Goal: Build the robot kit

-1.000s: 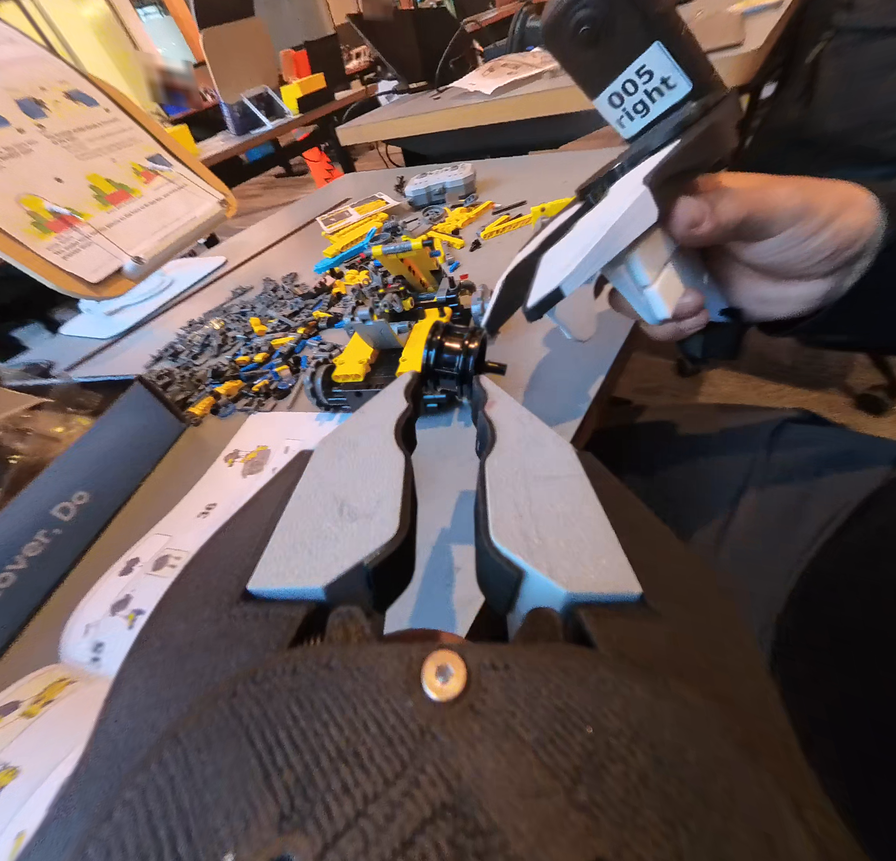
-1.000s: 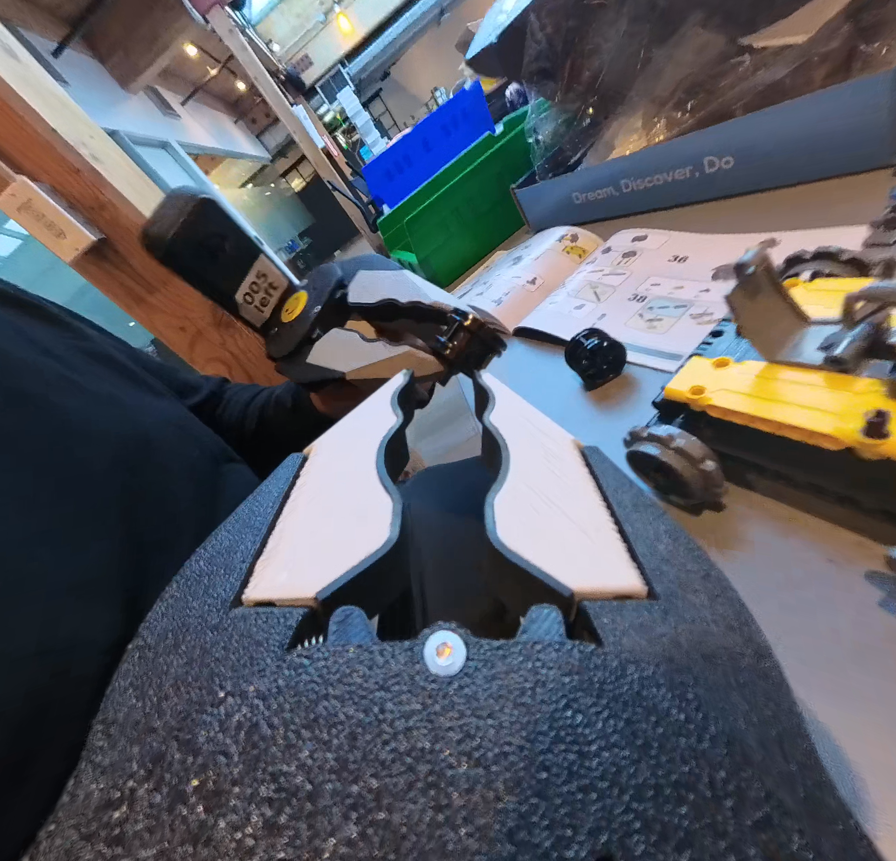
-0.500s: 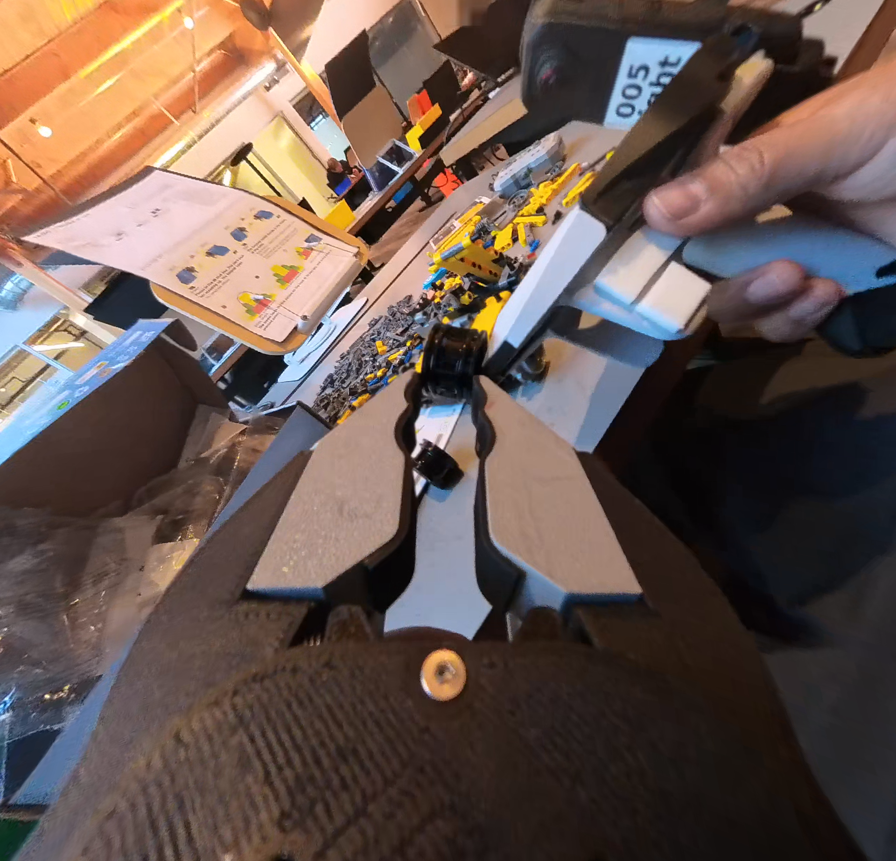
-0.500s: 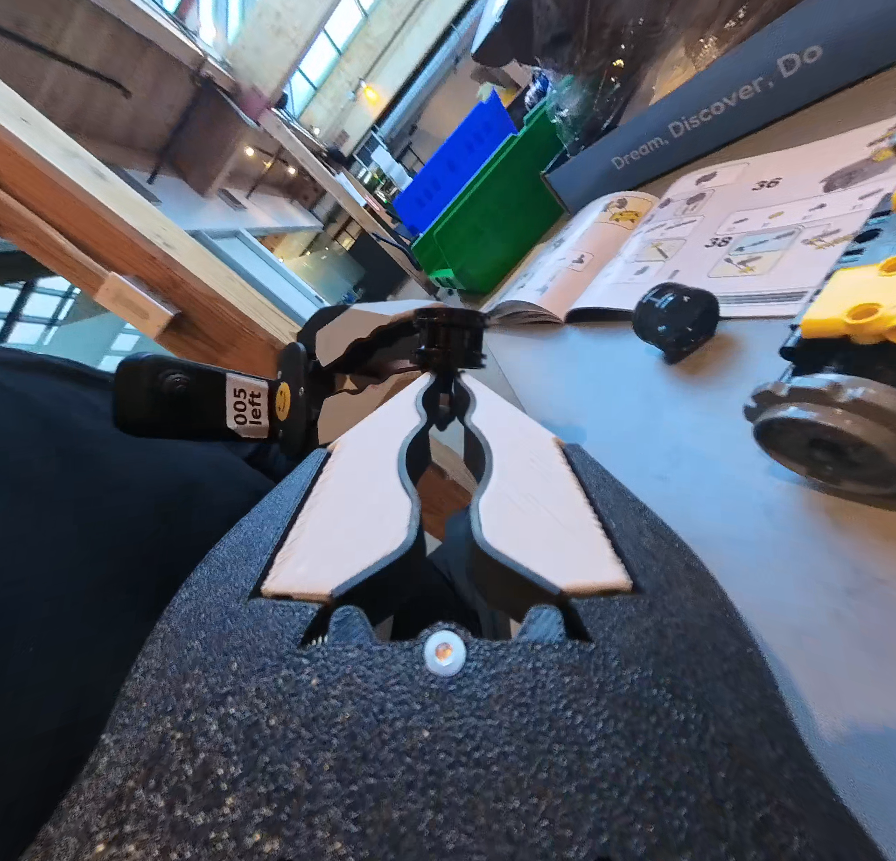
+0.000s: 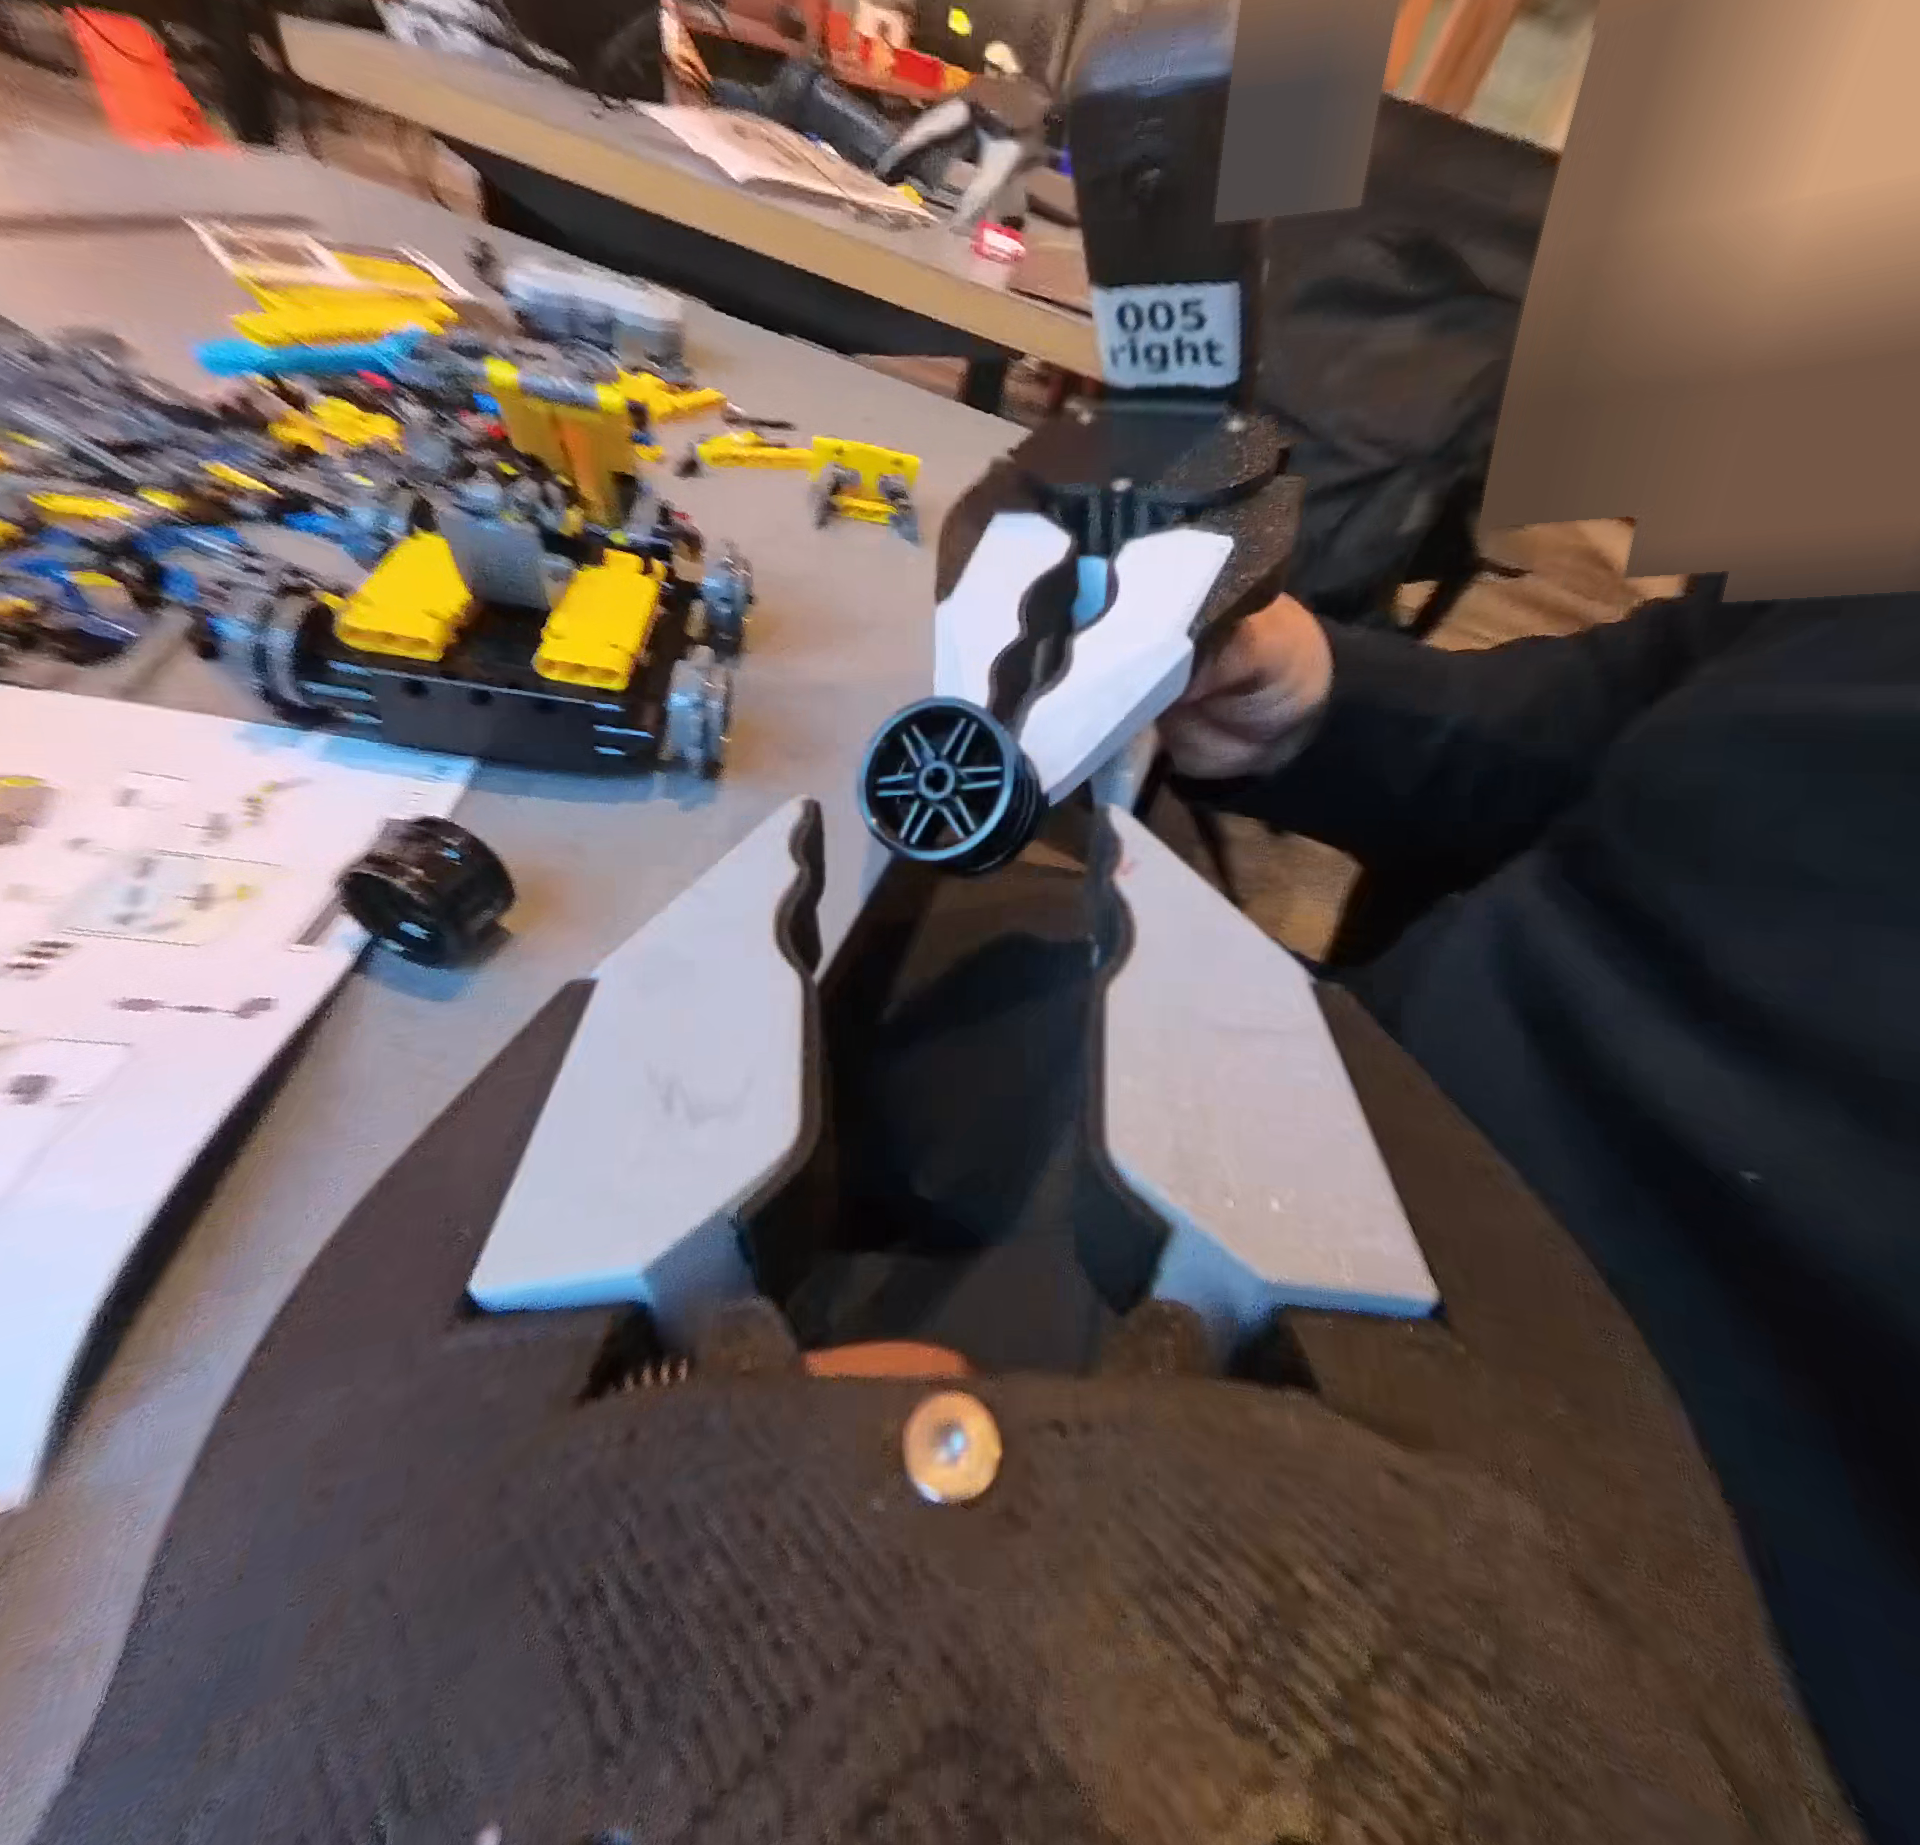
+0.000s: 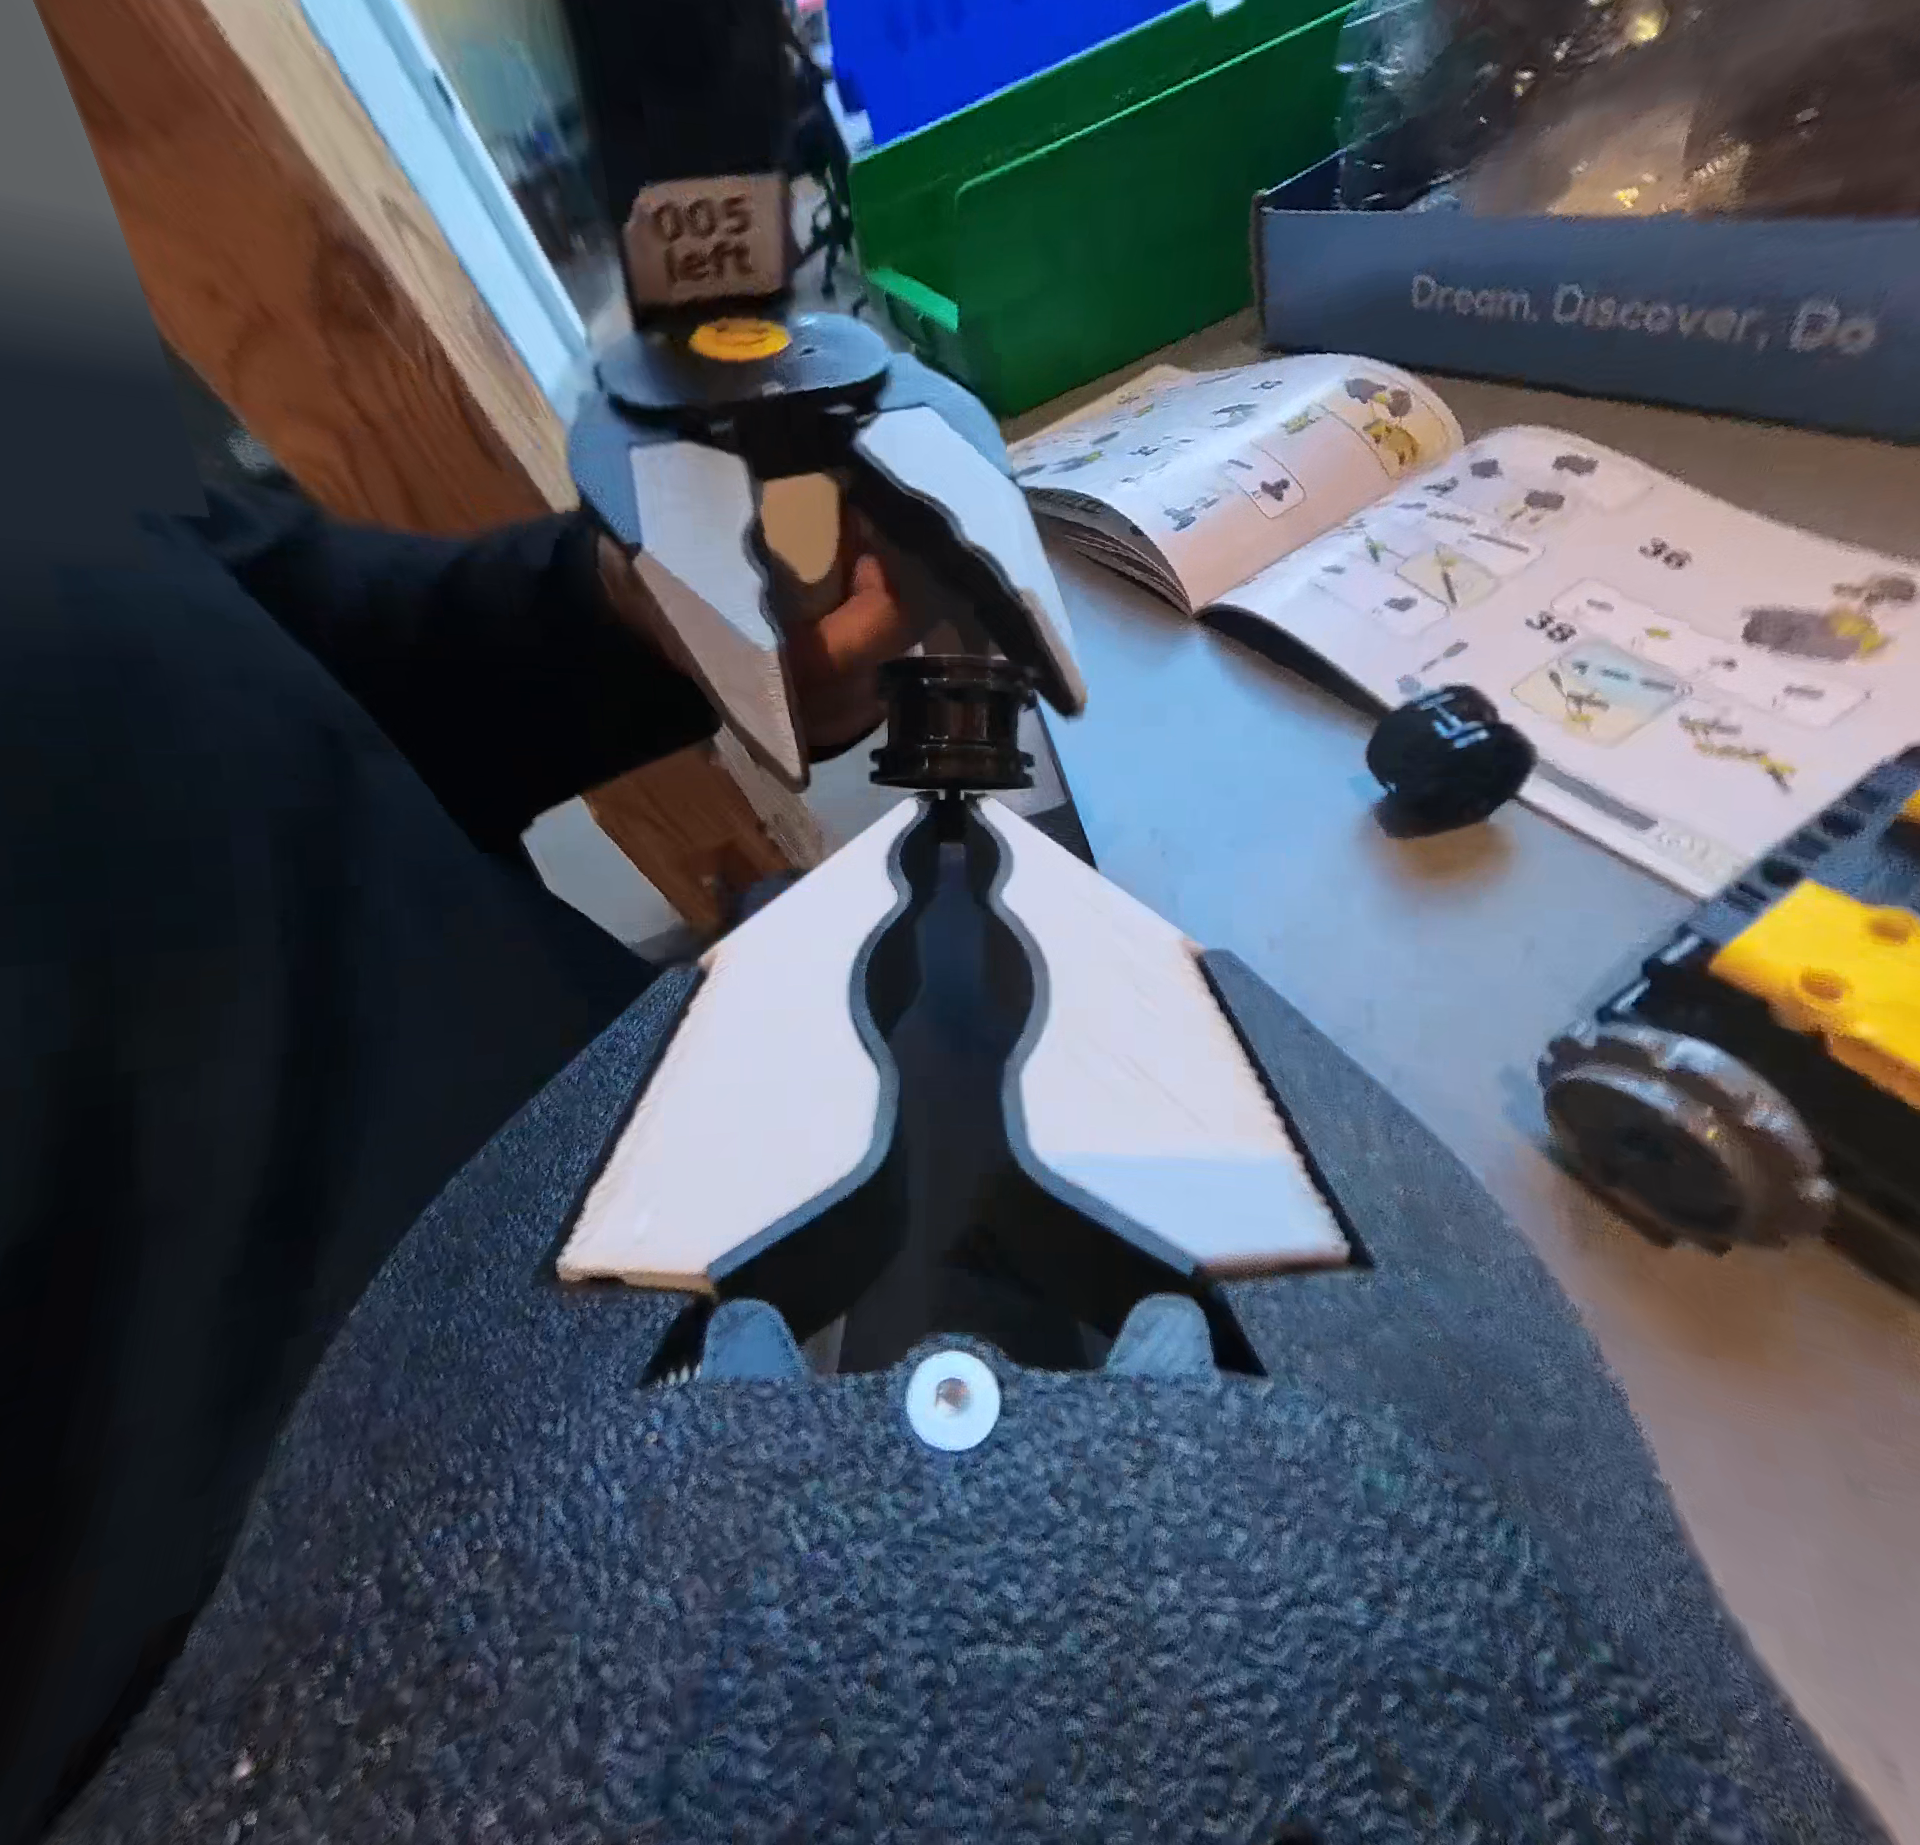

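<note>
Since a moment ago, the left gripper [image 5: 951,850] has spread wide, releasing the black wheel hub [image 5: 948,787], now pinched by the right gripper [image 5: 1023,751]. Right wrist view: right gripper [image 6: 948,808] clamps the hub's axle pin; a loose tyre [image 6: 1449,756] lies on the instruction booklet [image 6: 1558,590].

A grey desk [image 5: 852,590] carries a yellow-and-black brick vehicle [image 5: 499,642], a loose black tyre [image 5: 428,891] beside an open instruction booklet [image 6: 1455,548], and scattered bricks [image 5: 125,465] farther in.
</note>
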A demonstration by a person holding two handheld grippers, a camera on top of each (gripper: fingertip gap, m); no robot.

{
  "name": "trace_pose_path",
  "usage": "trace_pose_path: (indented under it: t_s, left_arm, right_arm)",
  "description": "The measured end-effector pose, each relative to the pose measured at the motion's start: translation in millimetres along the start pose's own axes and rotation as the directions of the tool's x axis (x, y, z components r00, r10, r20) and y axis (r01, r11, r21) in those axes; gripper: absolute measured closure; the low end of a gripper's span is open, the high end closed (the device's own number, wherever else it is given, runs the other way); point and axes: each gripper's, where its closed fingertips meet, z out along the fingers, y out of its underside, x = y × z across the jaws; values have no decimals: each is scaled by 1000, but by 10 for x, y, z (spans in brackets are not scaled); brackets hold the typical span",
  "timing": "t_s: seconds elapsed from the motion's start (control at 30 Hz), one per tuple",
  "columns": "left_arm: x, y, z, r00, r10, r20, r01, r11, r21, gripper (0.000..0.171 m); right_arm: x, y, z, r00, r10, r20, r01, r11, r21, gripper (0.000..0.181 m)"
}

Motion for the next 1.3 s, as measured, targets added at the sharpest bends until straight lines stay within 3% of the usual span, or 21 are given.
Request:
trace_pose_path:
  t_s: [0.13, 0.23, 0.43, 0.6, 0.87, 0.97, 1.0, 1.07, 1.17, 1.3]
  left_arm:
    - [130, 29, 45, 992, -67, -106, 66, 998, -6, 124]
    - [77, 36, 51, 995, -67, -78, 68, 998, 11, 138]
    - [8, 42, 68, 996, -84, -33, 86, 995, 43, 139]
    - [45, 95, 52, 995, -80, -65, 82, 996, 26, 138]
    - [-48, 105, -8, 997, 41, 66, -43, 999, 27, 139]
    - [-195, -190, -261, 979, 67, 194, -99, 982, 163, 139]
    - [-259, -294, -396, 977, 32, 211, -77, 975, 207, 140]
    - [-408, -122, -450, 962, 61, 265, -86, 993, 84, 139]
    - [-514, 173, -327, 942, 118, 315, -109, 993, -48, 139]
    - [-517, 159, -216, 903, 240, 356, -206, 970, -130, 139]
  right_arm:
    - [-72, 20, 40, 984, -176, -33, 172, 980, -101, 177]
    - [-77, 19, 57, 962, -267, -60, 257, 956, -141, 177]
    - [4, 54, 107, 919, -378, -115, 355, 918, -178, 177]
    - [-17, 90, 135, 895, -434, -99, 406, 887, -218, 177]
    - [56, 67, 194, 876, -467, -118, 428, 867, -257, 178]
    - [389, 396, 95, 824, -541, -170, 420, 783, -458, 178]
    - [337, 418, 84, 865, -477, -157, 383, 829, -407, 179]
    - [311, 270, 25, 905, -386, -177, 322, 896, -307, 178]
    - [407, 24, -35, 864, -441, -243, 378, 887, -266, 178]
    - [420, -2, -6, 823, -506, -259, 438, 855, -278, 177]
